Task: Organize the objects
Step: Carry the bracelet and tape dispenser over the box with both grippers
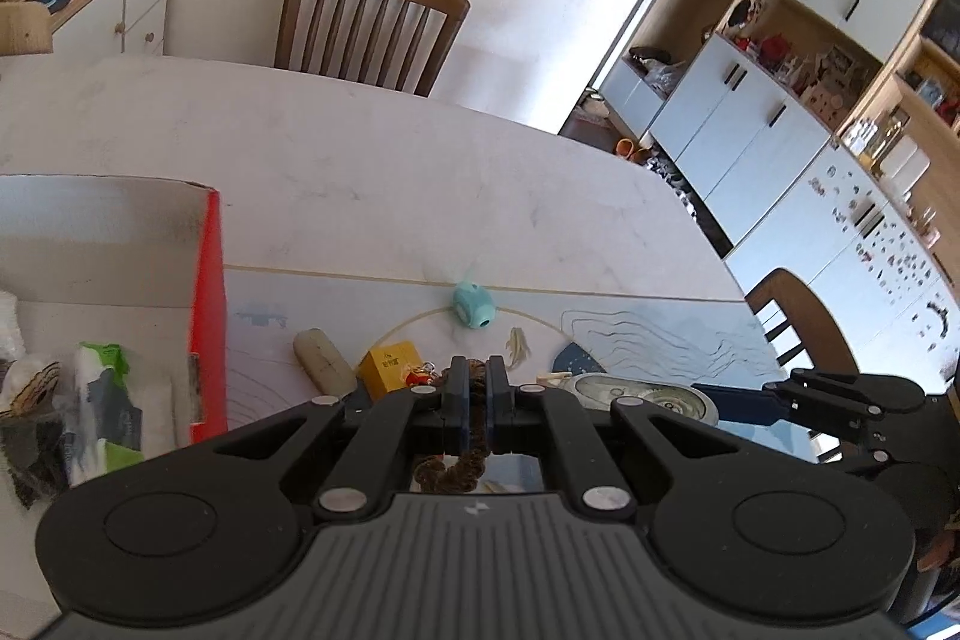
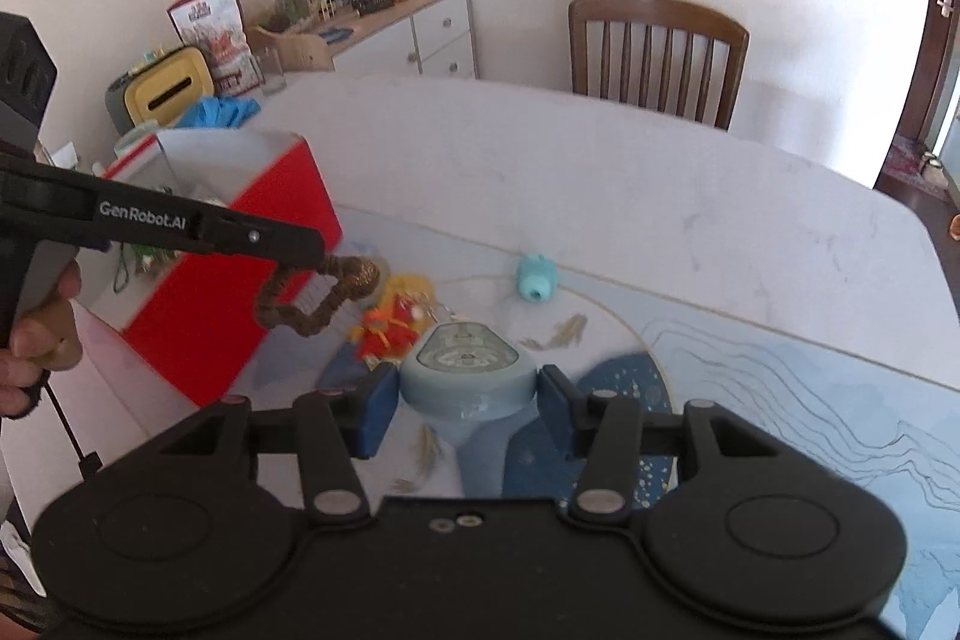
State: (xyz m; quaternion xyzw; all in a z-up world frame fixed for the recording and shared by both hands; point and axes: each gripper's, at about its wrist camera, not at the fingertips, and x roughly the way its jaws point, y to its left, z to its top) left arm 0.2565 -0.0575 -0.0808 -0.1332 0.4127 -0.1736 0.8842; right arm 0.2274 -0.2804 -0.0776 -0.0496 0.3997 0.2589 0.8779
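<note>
item: brown twisted cord loop with a fuzzy, fibrous surface. position: lifted clear of the tabletop, hanging from the left tongs, beside the near corner of the open red cardboard box with white inner walls. in the left wrist view the same cord runs between the two blue pads, which sit nearly together and pinch it. handling, as judged: light, soft and limp; it sags into bends below the grip, so it will likely swing when moved and could catch on the box rim. the rough surface should resist slipping. best held near one end or a thick knotted part, as now.

item: pale blue rounded plastic device with a grey oval top panel. position: resting on the patterned blue and white mat, between the pads of the right tongs, which stand wide and do not appear to press it. handling, as judged: rigid, smooth, possibly slippery; grip across its curved sides.

nearby on the mat: small teal rounded toy, small red and orange figure charm, yellow cardboard carton, beige oblong eraser-like block.

support: white marble-look tabletop.
</note>
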